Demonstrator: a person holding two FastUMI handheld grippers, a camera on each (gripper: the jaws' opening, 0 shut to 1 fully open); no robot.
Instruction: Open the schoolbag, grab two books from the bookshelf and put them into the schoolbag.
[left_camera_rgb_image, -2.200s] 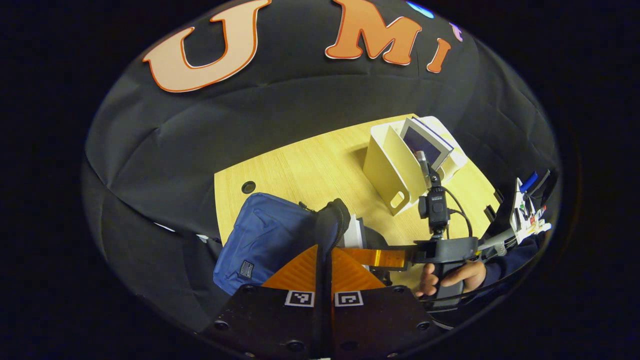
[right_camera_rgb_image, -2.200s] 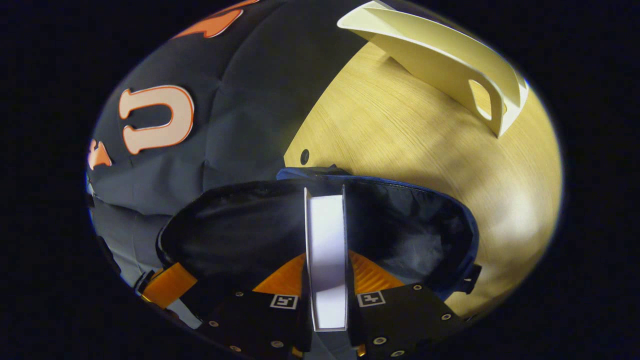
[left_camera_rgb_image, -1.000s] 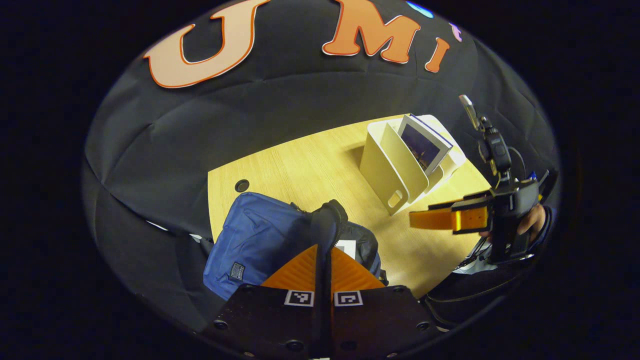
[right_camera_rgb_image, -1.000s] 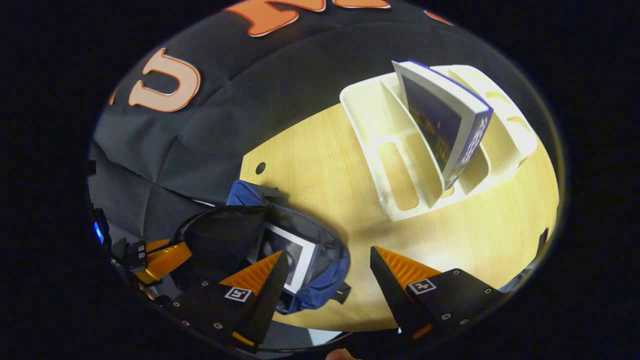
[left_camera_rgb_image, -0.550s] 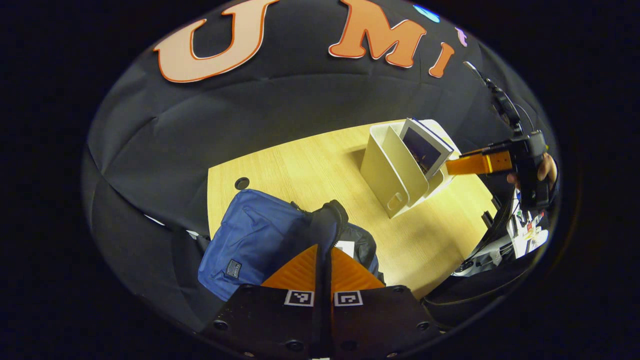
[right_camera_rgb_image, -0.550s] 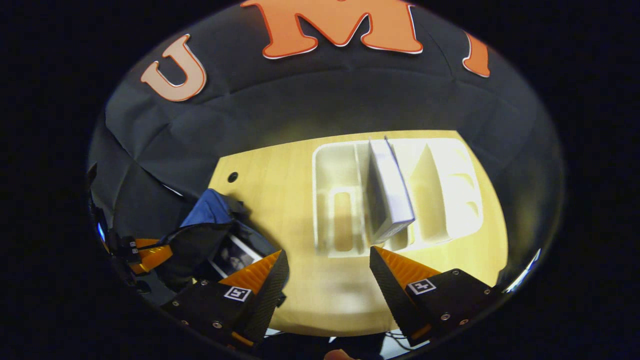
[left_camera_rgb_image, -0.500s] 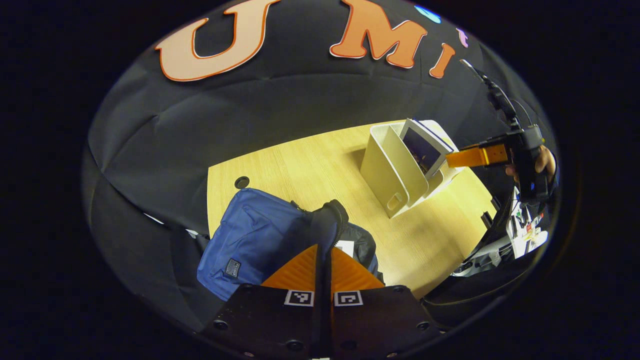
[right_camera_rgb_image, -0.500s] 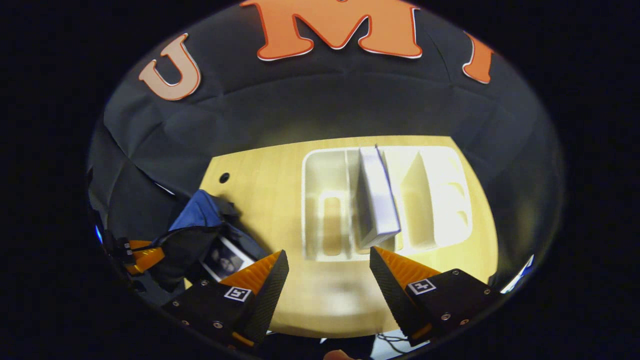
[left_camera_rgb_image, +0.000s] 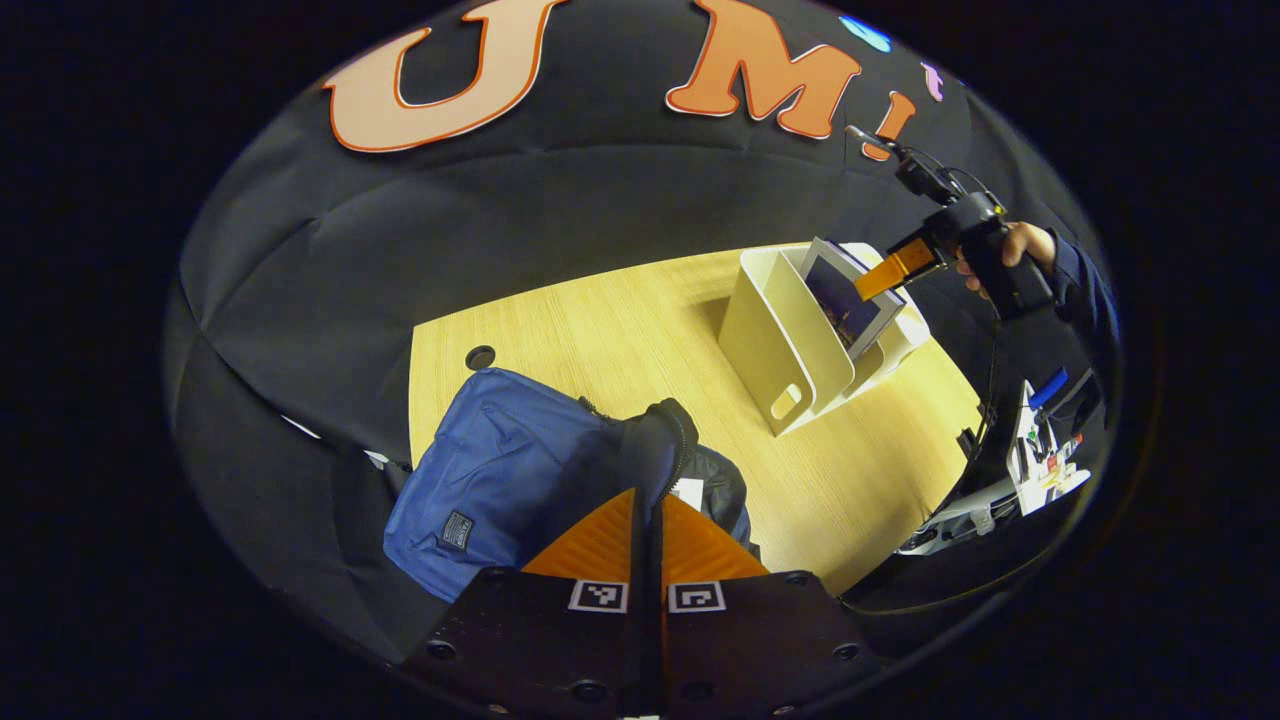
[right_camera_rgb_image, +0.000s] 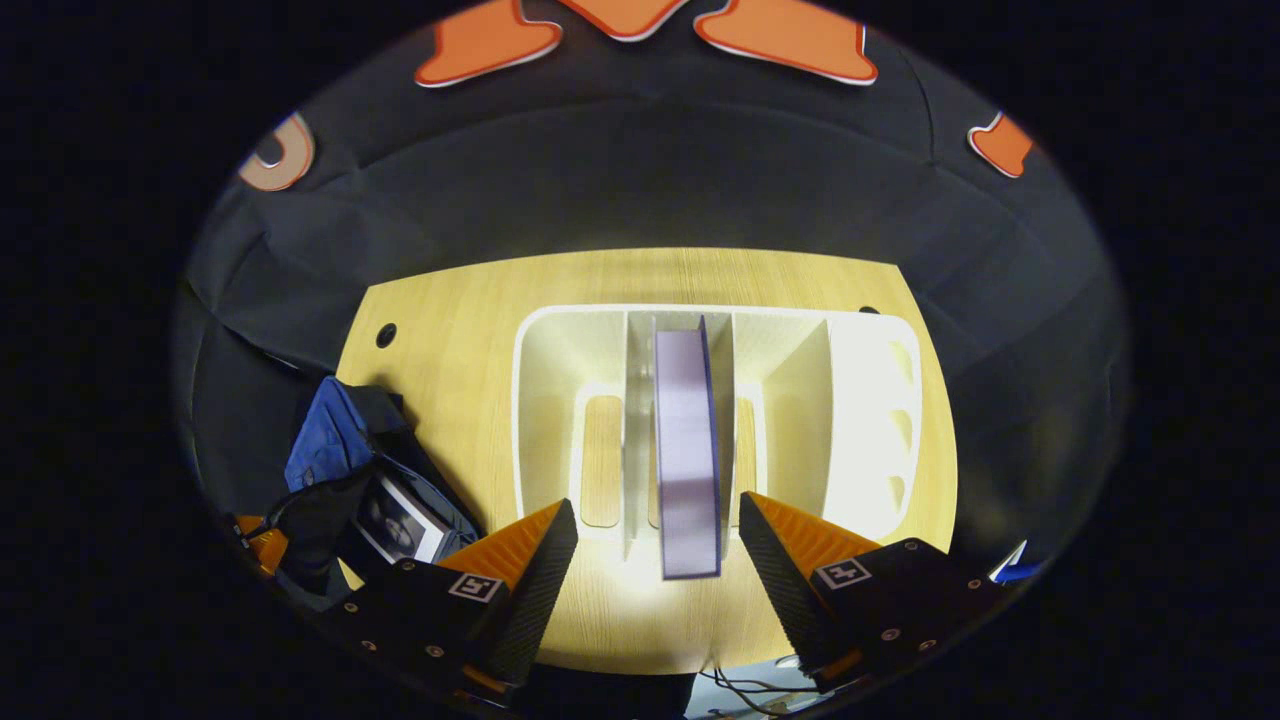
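The blue schoolbag (left_camera_rgb_image: 490, 480) lies on the wooden table (left_camera_rgb_image: 580, 320), its black mouth held up by my left gripper (left_camera_rgb_image: 648, 497), which is shut on the opening's edge (left_camera_rgb_image: 655, 450). A first book (right_camera_rgb_image: 400, 520) sits inside the open schoolbag (right_camera_rgb_image: 325, 440). The white bookshelf (right_camera_rgb_image: 870, 400) stands at the right of the table with a purple-covered book (right_camera_rgb_image: 687, 440) upright in its middle slot. My right gripper (right_camera_rgb_image: 655, 505) is open above that book, one finger on each side and apart from it. It also appears as the right gripper (left_camera_rgb_image: 895, 268) over the bookshelf (left_camera_rgb_image: 775, 340).
A round cable hole (left_camera_rgb_image: 480, 357) is in the table behind the bag. A hand (left_camera_rgb_image: 1020, 245) holds the right gripper. Small clutter (left_camera_rgb_image: 1045, 450) sits beyond the table's right edge. The shelf's other slots hold nothing.
My right gripper let the first book go inside the bag, opened, and swung over to the shelf, lining up over the second book. The left gripper kept its hold.
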